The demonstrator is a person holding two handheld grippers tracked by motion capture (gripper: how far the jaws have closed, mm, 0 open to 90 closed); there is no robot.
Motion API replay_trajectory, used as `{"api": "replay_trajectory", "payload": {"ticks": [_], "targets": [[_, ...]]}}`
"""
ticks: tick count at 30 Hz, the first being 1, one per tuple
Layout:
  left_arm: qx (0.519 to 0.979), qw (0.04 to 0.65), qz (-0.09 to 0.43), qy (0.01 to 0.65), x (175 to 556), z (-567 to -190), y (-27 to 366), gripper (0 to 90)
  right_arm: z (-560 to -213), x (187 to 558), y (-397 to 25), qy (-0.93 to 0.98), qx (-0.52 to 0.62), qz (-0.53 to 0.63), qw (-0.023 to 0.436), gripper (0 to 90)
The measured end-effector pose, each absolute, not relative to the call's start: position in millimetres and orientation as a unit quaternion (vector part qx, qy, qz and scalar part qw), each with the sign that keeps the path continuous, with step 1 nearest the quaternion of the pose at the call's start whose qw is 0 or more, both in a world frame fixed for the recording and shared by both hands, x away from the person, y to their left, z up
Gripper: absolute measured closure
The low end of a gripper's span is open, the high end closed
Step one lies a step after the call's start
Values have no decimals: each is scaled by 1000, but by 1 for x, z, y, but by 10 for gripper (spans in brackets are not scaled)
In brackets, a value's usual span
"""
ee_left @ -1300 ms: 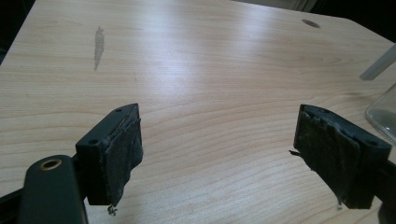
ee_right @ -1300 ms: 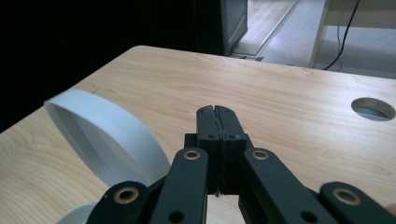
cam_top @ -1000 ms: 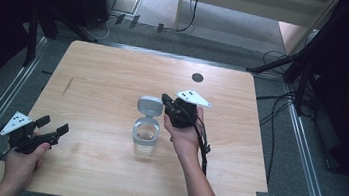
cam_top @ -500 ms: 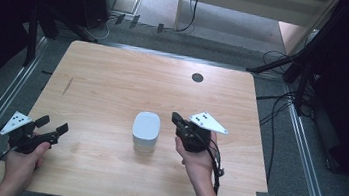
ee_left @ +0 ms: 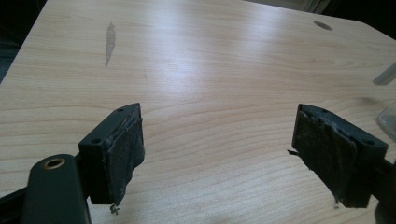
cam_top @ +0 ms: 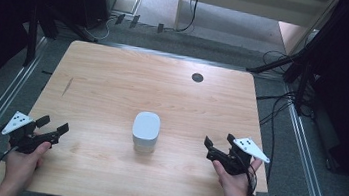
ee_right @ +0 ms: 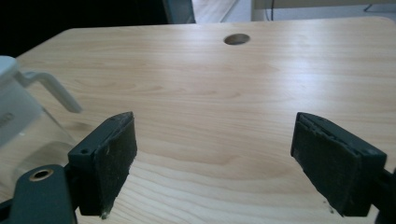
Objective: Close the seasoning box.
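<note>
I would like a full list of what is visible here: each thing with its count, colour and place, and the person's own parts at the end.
Container with lid: one, clear body, pale grey lid, table centre, standing alone.
Table: one, light wood, holding the container.
Round hole: one, dark, far side of the tabletop.
Streak mark: one, grey, left part of the tabletop.
Cables: several, black, floor right of the table.
Left gripper: one, black, open, near left corner.
Right gripper: one, black, open, near right side.
</note>
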State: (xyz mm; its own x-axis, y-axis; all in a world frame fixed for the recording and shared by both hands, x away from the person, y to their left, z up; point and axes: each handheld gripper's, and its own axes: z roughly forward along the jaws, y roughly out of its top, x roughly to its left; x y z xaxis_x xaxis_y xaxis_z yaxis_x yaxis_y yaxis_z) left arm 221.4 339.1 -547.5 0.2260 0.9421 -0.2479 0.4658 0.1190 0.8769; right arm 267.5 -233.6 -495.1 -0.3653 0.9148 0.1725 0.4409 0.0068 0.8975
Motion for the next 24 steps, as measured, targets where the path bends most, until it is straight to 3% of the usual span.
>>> {"api": "replay_trajectory", "payload": {"ticks": [24], "targets": [[615, 483, 246, 572, 221, -548, 340, 186, -543, 237, -320, 660, 561, 419, 272, 148]]}}
